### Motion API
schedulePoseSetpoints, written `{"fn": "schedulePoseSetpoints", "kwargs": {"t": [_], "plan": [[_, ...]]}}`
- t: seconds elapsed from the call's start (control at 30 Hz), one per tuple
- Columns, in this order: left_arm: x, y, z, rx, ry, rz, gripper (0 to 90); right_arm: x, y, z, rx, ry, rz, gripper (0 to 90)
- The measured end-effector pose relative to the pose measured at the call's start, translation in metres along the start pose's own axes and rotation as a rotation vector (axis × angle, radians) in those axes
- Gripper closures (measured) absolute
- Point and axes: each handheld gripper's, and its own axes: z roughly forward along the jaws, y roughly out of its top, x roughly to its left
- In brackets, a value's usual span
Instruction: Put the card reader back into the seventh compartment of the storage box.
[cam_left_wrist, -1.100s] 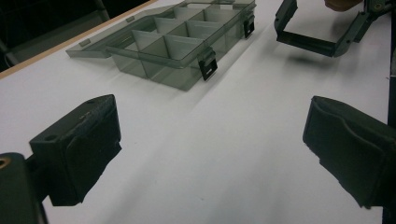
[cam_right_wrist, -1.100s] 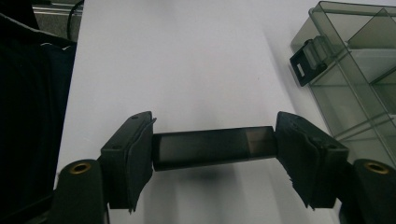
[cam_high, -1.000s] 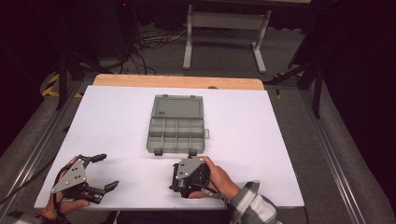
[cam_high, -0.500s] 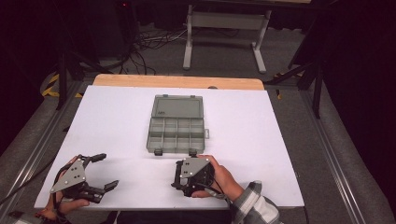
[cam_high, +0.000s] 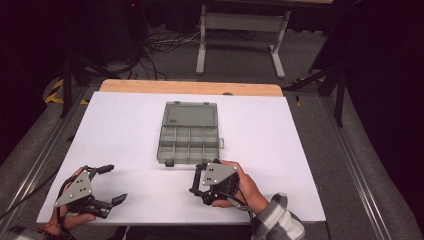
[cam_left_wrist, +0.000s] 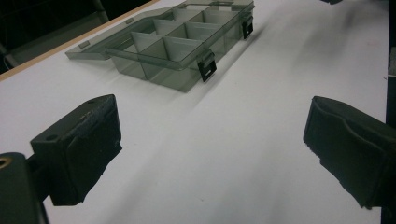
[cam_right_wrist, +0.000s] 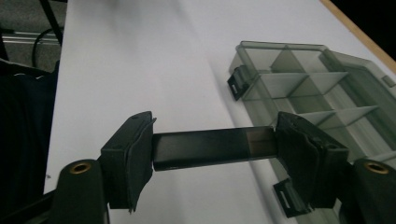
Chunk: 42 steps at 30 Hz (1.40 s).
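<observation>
Jaws of my right gripper pinch a dark flat bar endwise, beside the open organizer box mid-worktop, probably for a compartment; my left gripper waits, jaws spread.

Wide-apart tongs above white table, open compartment box beyond

High view overhead, facing forward; claw views low, close; all share organizer box.
</observation>
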Motion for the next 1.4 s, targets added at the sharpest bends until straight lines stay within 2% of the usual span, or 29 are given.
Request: {"fn": "schedulePoseSetpoints", "kwargs": {"t": [0.23, 0.37, 0.73, 1.0, 1.4], "plan": [[0.001, 0.000, -0.001, 0.000, 0.003, -0.002, 5.0, -0.010, 0.002, -0.011, -0.026, -0.058, 0.007, 30.7], [0.001, 0.000, 0.000, 0.003, 0.003, 0.001, 5.4, -0.016, 0.006, -0.011, -0.041, -0.071, 0.016, 30.7], [0.000, -0.001, 0.002, 0.006, -0.006, -0.004, 5.7, -0.038, 0.016, 0.004, -0.034, -0.131, 0.024, 30.7], [0.000, -0.001, 0.003, 0.012, -0.004, -0.004, 5.7, -0.054, 0.015, 0.019, -0.028, -0.152, 0.072, 30.7], [0.000, -0.001, 0.004, 0.014, -0.009, -0.003, 6.0, -0.061, 0.014, 0.031, -0.019, -0.167, 0.109, 30.7]]}}
